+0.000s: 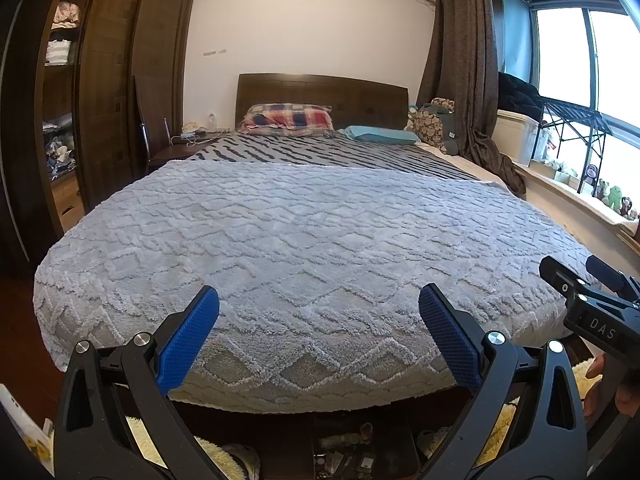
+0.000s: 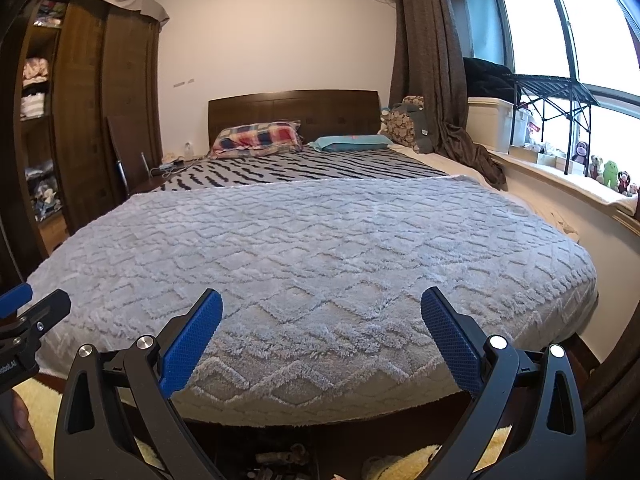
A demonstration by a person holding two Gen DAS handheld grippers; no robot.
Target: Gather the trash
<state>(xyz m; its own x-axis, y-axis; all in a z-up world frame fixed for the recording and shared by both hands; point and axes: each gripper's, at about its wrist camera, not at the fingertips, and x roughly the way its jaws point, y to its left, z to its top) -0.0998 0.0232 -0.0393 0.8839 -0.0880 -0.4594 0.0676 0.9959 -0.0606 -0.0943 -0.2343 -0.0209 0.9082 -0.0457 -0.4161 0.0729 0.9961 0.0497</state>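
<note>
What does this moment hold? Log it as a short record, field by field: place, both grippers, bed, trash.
place: bedroom, both cameras facing the bed from its foot
left gripper: open, empty, above the bed's foot edge
right gripper: open, empty, beside the left one
bed cover: grey textured blanket over the near half, striped sheet beyond
pillows: plaid pillow and teal pillow at the headboard
trash: none identifiable on the blanket

Fluffy cloth blanket (image 1: pixel 304 240); dark, smooth wooden headboard (image 1: pixel 320 96).

Blanket (image 1: pixel 304 248) on bed; pillows (image 1: pixel 288 118) behind; wardrobe (image 1: pixel 108 80) left; window (image 1: pixel 580 56) right.
</note>
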